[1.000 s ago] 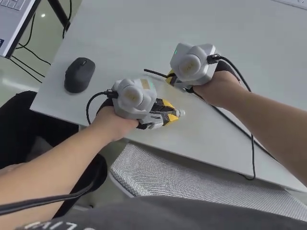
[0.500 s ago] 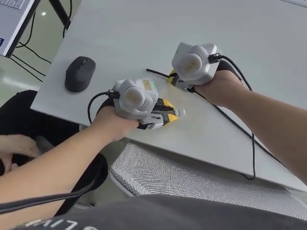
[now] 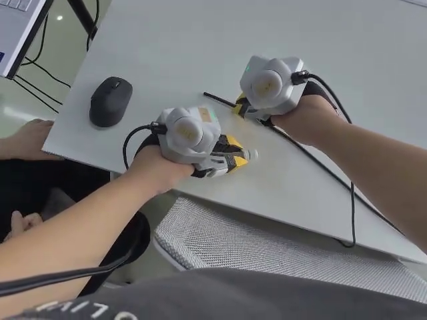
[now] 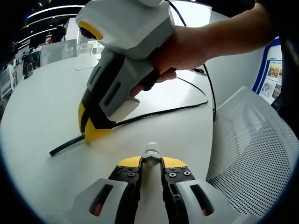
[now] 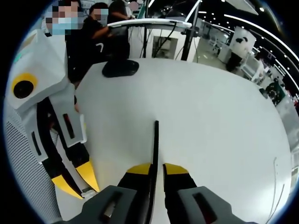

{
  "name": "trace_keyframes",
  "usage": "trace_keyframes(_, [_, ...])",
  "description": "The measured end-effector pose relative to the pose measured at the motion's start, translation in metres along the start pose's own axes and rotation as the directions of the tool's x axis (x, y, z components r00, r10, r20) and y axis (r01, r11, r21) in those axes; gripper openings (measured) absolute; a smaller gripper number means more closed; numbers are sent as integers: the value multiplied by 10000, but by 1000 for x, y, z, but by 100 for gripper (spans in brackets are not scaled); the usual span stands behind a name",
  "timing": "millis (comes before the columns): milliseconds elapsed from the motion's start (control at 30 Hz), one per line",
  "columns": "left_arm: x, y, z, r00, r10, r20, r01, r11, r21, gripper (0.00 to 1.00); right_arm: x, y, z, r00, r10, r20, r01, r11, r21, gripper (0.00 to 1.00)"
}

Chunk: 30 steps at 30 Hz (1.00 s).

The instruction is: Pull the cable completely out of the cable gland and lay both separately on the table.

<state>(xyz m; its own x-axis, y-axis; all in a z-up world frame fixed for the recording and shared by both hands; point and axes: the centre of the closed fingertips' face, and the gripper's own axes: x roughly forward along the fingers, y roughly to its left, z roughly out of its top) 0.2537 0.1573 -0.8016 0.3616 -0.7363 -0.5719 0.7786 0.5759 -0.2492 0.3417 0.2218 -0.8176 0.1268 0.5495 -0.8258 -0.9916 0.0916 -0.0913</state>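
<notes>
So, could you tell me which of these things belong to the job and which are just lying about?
Job: cable, held by the right gripper; cable gland, held by the left gripper.
Lying about: mouse, laptop, mesh chair.

Black cable [image 5: 155, 140], whitish gland [image 4: 151, 150], apart.

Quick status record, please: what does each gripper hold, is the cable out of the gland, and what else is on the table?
left gripper: shut on cable gland
right gripper: shut on cable
cable and gland: apart, cable end bare
release: neither let go yet
table: also holds a mouse
</notes>
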Motion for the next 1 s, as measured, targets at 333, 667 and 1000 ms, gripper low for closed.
trace_keyframes(333, [4,5,-5,10000,18,-57,-18,10000,58,18,-10,-2,7,9994,-135,316,125,9994,318,12])
trace_keyframes(667, [2,6,-2,9999,96,-53,-95,9999,129,22,-39,-2,14,9957,-316,867,241,9959,867,21])
trace_keyframes(1000, [-5,2,1,9999,150,-19,-150,9998,161,26,-75,-8,12,9867,-791,1422,551,9846,1657,26])
